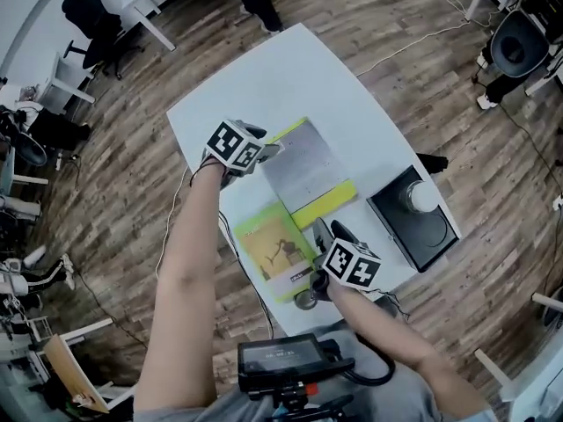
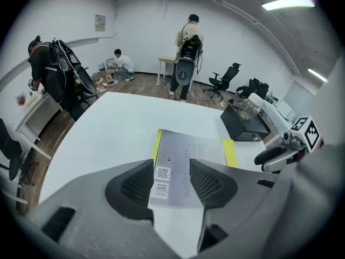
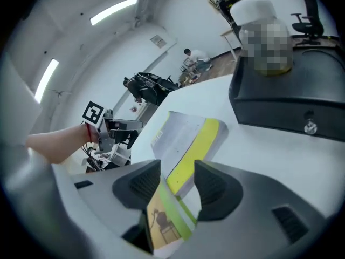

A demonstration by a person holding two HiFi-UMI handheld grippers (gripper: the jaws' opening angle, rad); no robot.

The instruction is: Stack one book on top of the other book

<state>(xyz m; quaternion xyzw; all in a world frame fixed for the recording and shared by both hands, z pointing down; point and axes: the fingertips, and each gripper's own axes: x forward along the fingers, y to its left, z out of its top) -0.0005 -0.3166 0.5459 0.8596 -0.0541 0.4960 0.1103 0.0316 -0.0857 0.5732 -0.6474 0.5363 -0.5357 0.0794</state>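
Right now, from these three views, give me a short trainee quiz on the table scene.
1. True or false: the grey book lies fully on top of the green book.
2. What sits on the black box? A) a white round object B) a third book C) a mug
3. Fill in: the jaws of the left hand-held gripper and the right hand-held gripper are ____.
Key: 1 false; 2 A; 3 open.
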